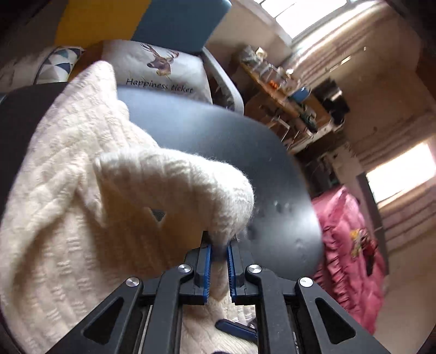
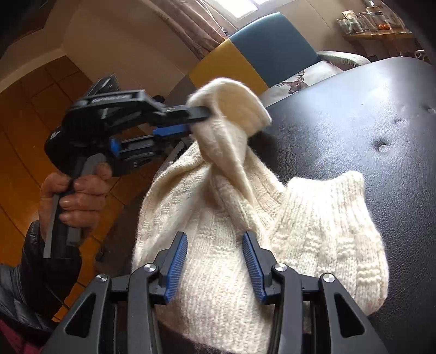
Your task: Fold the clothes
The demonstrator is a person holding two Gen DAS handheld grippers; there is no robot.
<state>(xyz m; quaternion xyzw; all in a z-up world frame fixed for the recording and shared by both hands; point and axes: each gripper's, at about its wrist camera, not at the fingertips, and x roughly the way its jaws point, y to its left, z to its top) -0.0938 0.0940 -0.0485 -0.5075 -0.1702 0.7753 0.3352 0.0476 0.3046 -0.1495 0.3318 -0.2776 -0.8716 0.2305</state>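
A cream cable-knit sweater [image 1: 68, 177] lies bunched on the black padded table [image 1: 218, 130]. My left gripper [image 1: 218, 246] is shut on a fold of the sweater and holds it up off the table. In the right wrist view the left gripper [image 2: 201, 117] shows at the upper left, held by a hand [image 2: 73, 196], with a cuffed end of the sweater [image 2: 313, 231] pinched in it. My right gripper [image 2: 215, 237] is open just above the sweater's body, its blue pads [image 2: 177, 269] spread wide with nothing clamped between them.
A cushion with a deer print [image 1: 160, 68] leans on a blue and yellow chair [image 1: 177, 21] behind the table. A pink cloth [image 1: 346, 245] hangs at the right, below a cluttered shelf [image 1: 278, 81]. The black tabletop [image 2: 368, 109] stretches right; wooden floor [image 2: 27, 136] lies left.
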